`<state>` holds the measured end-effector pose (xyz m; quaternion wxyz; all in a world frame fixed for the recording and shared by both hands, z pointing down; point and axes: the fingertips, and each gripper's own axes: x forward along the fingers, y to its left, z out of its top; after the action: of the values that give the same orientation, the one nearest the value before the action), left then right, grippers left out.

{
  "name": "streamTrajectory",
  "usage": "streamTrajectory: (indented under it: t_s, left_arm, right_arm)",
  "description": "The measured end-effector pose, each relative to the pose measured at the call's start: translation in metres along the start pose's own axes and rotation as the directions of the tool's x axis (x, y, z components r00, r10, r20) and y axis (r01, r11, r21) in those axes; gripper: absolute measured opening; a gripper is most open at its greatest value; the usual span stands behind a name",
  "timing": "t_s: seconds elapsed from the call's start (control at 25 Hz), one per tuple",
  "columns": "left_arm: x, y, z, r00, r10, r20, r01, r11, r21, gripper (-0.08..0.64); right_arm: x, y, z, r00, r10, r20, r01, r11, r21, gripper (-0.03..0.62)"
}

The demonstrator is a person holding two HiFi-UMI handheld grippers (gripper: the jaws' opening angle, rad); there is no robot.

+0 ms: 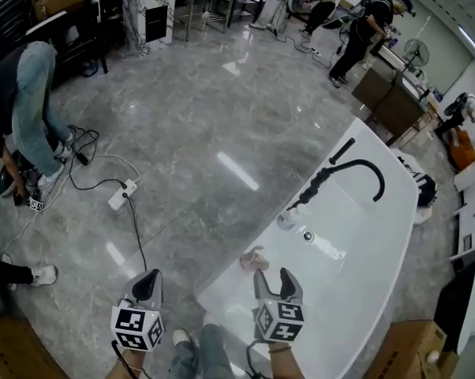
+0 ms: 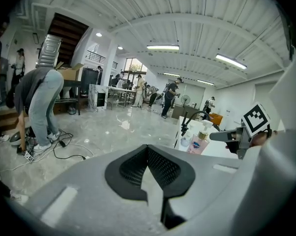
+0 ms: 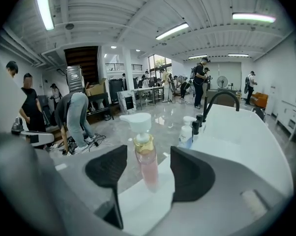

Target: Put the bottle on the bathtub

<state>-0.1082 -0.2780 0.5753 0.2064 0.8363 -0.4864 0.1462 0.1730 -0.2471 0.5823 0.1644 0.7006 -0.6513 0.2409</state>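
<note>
**A:** Right claw (image 3: 148, 167), state?

**B:** Spread wide. The bottle (image 3: 147, 162) stood upright between the pads with a gap on either side, and neither pad touched it.

**A:** Contents of the bottle?

**B:** Clear body with pink liquid up to the neck, a gold collar and a white pump head. Its base sat on the near rim of the white bathtub (image 3: 246, 141). In the head view the bottle (image 1: 255, 259) was just ahead of the right claw (image 1: 274, 278), on the tub's (image 1: 364, 247) floor-side edge.

**A:** Left claw?

**B:** Left claw (image 2: 149, 173) pressed together, nothing between the pads. In the head view it (image 1: 147, 285) was held over the grey floor (image 1: 198, 125), left of the tub and apart from it.

**A:** Anything else on the rim?

**B:** A second bottle (image 3: 186, 132), white with a blue label, stood farther along the same edge at the foot of the black arched faucet (image 3: 220, 98). Contents could not be read. It was well apart from the pink one.

**A:** Surroundings?

**B:** A white power strip (image 1: 117, 197) with black and white cables lay on the floor. A person (image 1: 32, 105) in jeans bent over beyond it, at the far left. Nothing stood between either claw and the tub.
</note>
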Motion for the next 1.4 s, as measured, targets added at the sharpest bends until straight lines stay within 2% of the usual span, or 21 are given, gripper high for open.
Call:
streamTrajectory:
  t_s: [0.32,0.44,0.52,0.8,0.96,1.2,1.4]
  left_arm:
    - [-0.018,-0.03,0.069,0.995,-0.049,0.091,0.049,0.999,-0.004,-0.003]
    - [-0.021,-0.049,0.098,0.988,-0.075,0.133,0.075,0.997,0.007,-0.003]
    - [-0.024,-0.063,0.116,0.982,-0.096,0.16,0.095,0.995,0.016,-0.003]
    - [-0.027,-0.108,0.163,0.959,-0.172,0.226,0.158,0.984,0.079,-0.002]
    - [-0.031,-0.131,0.193,0.94,-0.212,0.268,0.186,0.975,0.121,-0.003]
    - [-0.04,-0.149,0.227,0.911,-0.251,0.326,0.202,0.963,0.178,-0.003]
    - [-0.047,-0.157,0.239,0.905,-0.262,0.334,0.2,0.957,0.208,-0.003]
  right_arm:
    - [-0.059,-0.013,0.047,0.997,-0.034,0.068,0.029,0.997,0.069,0.275]
    - [-0.087,-0.025,0.072,0.989,-0.068,0.129,0.059,0.996,0.072,0.209]
    - [-0.105,-0.033,0.088,0.982,-0.089,0.166,0.08,0.995,0.062,0.205]
    - [-0.166,-0.061,0.134,0.94,-0.188,0.284,0.186,0.982,0.035,0.092]
    - [-0.199,-0.08,0.155,0.919,-0.243,0.311,0.228,0.97,0.084,0.021]
    - [-0.237,-0.102,0.174,0.877,-0.306,0.371,0.282,0.952,0.119,0.006]
    - [-0.259,-0.122,0.173,0.856,-0.357,0.374,0.321,0.934,0.157,0.005]
